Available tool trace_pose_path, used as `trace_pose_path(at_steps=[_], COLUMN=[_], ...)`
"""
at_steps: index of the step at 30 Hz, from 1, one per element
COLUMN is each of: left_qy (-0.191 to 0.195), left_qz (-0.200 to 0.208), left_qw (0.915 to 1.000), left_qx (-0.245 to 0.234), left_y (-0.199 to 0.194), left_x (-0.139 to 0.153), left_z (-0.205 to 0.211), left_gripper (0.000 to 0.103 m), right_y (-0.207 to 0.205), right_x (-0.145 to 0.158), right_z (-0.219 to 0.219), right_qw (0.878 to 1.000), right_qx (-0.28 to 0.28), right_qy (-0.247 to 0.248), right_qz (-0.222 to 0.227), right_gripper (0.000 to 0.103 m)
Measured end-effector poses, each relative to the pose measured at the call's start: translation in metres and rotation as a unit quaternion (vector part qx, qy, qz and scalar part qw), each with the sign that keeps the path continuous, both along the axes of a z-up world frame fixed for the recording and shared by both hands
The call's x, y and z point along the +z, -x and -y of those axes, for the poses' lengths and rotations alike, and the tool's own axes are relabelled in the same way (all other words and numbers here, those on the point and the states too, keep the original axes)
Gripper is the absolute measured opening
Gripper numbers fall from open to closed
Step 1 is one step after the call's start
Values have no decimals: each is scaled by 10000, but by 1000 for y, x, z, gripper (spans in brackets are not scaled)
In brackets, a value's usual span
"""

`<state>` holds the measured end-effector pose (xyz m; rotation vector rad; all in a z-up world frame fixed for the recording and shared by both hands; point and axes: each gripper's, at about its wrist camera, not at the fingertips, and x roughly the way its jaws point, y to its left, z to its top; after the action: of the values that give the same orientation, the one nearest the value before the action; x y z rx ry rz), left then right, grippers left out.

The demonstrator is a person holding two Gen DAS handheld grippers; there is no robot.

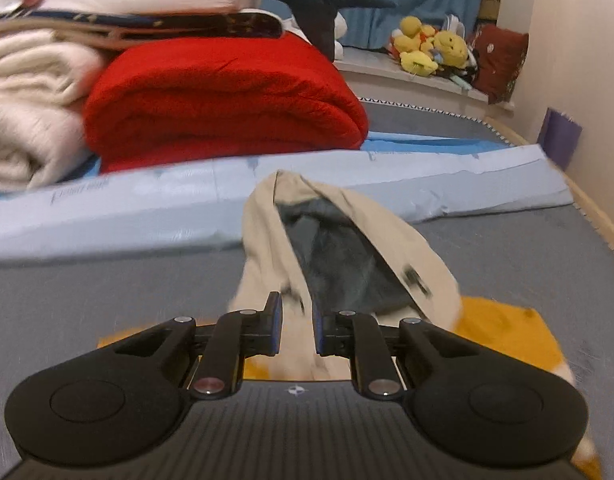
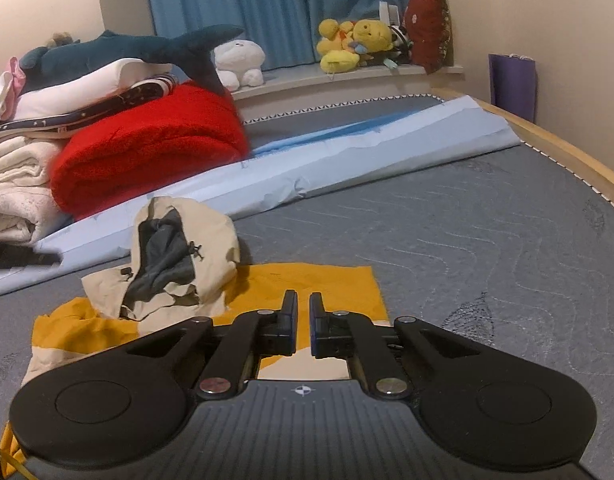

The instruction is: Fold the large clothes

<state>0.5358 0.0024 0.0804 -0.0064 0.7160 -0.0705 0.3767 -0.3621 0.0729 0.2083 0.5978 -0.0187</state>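
Observation:
A yellow and beige jacket (image 2: 331,284) lies on the grey mattress (image 2: 467,240). Its beige hood (image 2: 211,240), lined in dark grey, is bunched up at the jacket's far left. In the left wrist view the hood (image 1: 267,232) stretches away from my left gripper (image 1: 297,308), and beige cloth fills the narrow gap between the pads. The yellow body (image 1: 503,332) shows beneath and to the right. My right gripper (image 2: 303,304) hovers over the jacket's yellow part with its fingers almost together. Only yellow cloth shows behind the slit, and I see nothing pinched.
A folded red blanket (image 2: 147,148), cream blankets (image 1: 23,120) and a plush shark are piled at the far left. A light blue folded sheet (image 1: 107,216) lies across the bed behind the jacket. A wooden bed edge (image 2: 567,152) and a purple bag (image 2: 513,84) are on the right.

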Motion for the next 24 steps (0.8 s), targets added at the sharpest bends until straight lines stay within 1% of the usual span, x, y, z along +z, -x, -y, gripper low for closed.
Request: trace_pose_path(at_steps=[4,7,9,11,12,13,14,15,16,19,21,23,24], left_qy=[74,-58,-131,-68,-36,-9,-15,-56,-91,-20,-158,-316,-345], left_qz=[-132,-206,-268,-331,-369,-414,-447,-429,-405,-422,-441,-429,-443], left_qw=[9998,9995,9990,9982,9978,9971,9963,9956,9946,9928,9921,9926,9930], left_qx=[154,226,330,490,558,643,738,835,950,1120,1167,1094,1039], left_y=[-76,-131,-163,-192,-205,-216,-228,-236,-244,-262,-271,-275,-274], left_x=[-14,-31,-43,-57,-62,-68,-74,-79,-84,-97,-105,-110,-110], left_z=[0,0,-1,-5,-7,-8,-10,-10,-11,-12,-8,-4,-2], left_gripper=[17,18,23,29,42,59,66,71,71,71,70,58,35], right_y=[-6,-11,-13,-14,-14,-14,-15,-16,-18,-23,-24,-23,-23], right_x=[-7,-17,-21,-24,-25,-27,-29,-31,-33,-39,-41,-41,-41], right_z=[9,14,15,12,10,9,8,7,7,6,4,2,3], right_qw=[9998,9988,9984,9982,9981,9980,9978,9976,9974,9967,9965,9963,9963], right_qx=[-53,-160,-186,-154,-128,-95,-76,-83,-111,-128,-84,-64,-73], right_qy=[18,-3,-6,66,103,134,155,169,166,70,114,171,157], right_qz=[-200,-457,-528,-570,-588,-612,-636,-663,-700,-800,-826,-835,-841], right_gripper=[3,4,4,4,4,4,4,4,4,4,4,4,4])
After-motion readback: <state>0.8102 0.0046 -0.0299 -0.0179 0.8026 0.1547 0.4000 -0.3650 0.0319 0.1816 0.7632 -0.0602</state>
